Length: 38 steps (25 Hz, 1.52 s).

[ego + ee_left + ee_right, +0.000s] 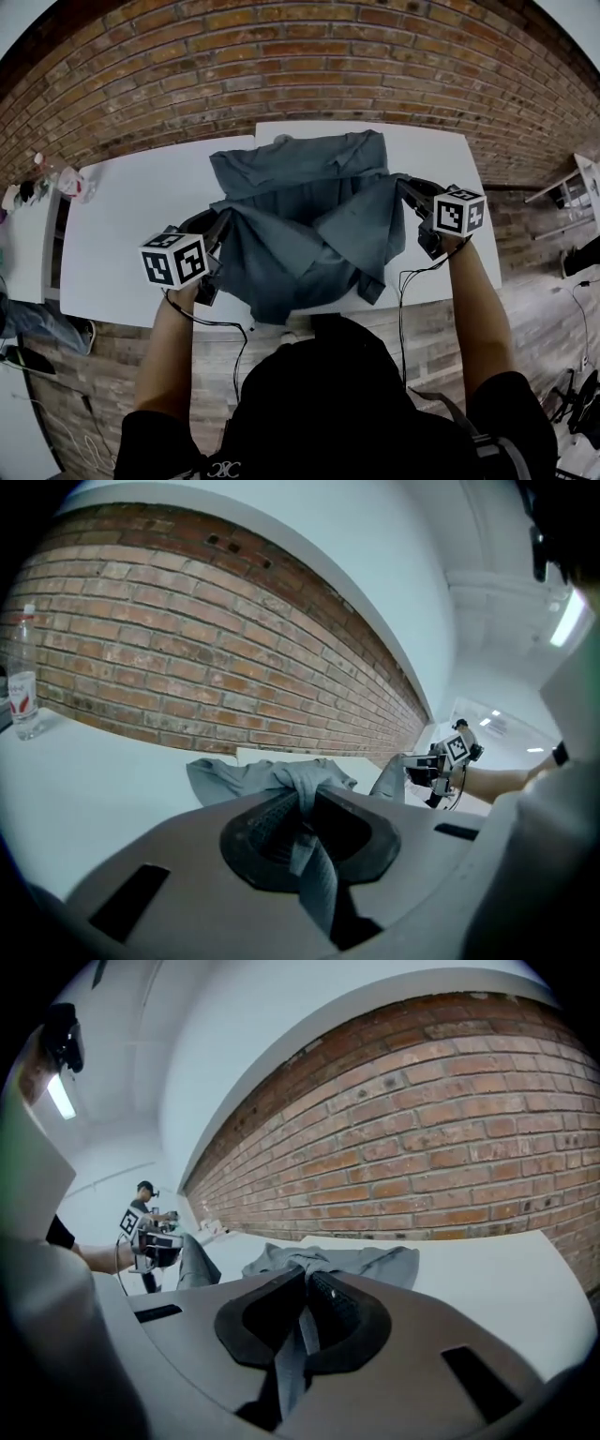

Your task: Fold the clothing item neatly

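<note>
Your left gripper [217,225] and right gripper [405,187] each clench an edge of the grey garment [309,234]; bare surface [122,225] flanks both.

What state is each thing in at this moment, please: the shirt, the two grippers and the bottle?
Shirt, near part lifted by both sides, far part resting on the table.
Left gripper, fingers shut on the shirt.
Right gripper, fingers shut on the shirt.
Bottle, upright.
</note>
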Motion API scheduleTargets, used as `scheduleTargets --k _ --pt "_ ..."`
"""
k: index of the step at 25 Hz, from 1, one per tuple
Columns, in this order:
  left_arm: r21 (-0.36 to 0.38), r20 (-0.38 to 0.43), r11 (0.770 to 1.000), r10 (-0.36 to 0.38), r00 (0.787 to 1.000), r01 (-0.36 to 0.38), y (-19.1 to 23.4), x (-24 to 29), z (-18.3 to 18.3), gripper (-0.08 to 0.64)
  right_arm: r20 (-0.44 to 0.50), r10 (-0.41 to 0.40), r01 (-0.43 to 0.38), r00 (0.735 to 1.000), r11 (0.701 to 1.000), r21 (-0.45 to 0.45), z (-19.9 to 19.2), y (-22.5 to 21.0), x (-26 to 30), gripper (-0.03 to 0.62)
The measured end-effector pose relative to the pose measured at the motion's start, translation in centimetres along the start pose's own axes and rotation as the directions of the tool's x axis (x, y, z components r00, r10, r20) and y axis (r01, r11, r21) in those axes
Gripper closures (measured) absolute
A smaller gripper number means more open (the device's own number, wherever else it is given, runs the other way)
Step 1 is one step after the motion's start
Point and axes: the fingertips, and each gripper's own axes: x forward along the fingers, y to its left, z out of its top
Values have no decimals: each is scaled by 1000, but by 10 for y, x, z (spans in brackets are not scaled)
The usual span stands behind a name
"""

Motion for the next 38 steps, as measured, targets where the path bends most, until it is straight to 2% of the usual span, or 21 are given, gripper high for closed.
scheduleTargets --k 4,9,13,16,17,19,20,23,27,30,33,35,38 --pt "-4 -6 995 104 995 -104 38 30 18 532 -41 -17 17 999 1000 -1 14 -36 38 578" --pt "-31 -73 973 227 971 -230 94 70 16 532 -106 -44 45 993 999 1 23 -80 86 577" --pt "-61 -125 961 260 958 -269 122 94 -4 532 -206 -59 61 977 998 5 2 -104 112 577" --pt "-71 -155 958 265 952 -278 135 99 -22 528 -244 -48 57 969 998 30 -19 -111 121 574" --pt "-68 -165 958 265 950 -280 138 99 -27 501 -249 -46 57 967 998 40 -24 -113 122 539" --pt "-60 -185 959 263 947 -278 143 97 -37 395 -253 -45 62 966 996 59 -32 -116 120 455" --pt "-56 -195 959 263 945 -278 144 94 -43 378 -251 -44 64 967 995 72 -35 -116 117 431" --pt "-34 -223 959 268 937 -283 144 78 -61 354 -236 -51 84 970 988 129 -52 -117 101 375" --pt "-21 -253 956 277 927 -292 140 46 -91 351 -234 -127 171 964 969 176 -84 -126 65 337" --pt "-32 -280 955 276 920 -296 135 20 -118 351 -196 -136 173 971 967 187 -95 -105 38 336" --pt "-59 -314 962 236 920 -267 120 1 -148 344 -212 -30 68 977 983 173 -114 -51 20 336" --pt "-64 -332 968 207 920 -241 106 -8 -166 339 -256 32 13 966 985 173 -135 -19 12 336" --pt "-37 -353 975 192 916 -219 89 -17 -186 339 -314 83 -27 946 983 180 -164 12 5 337"
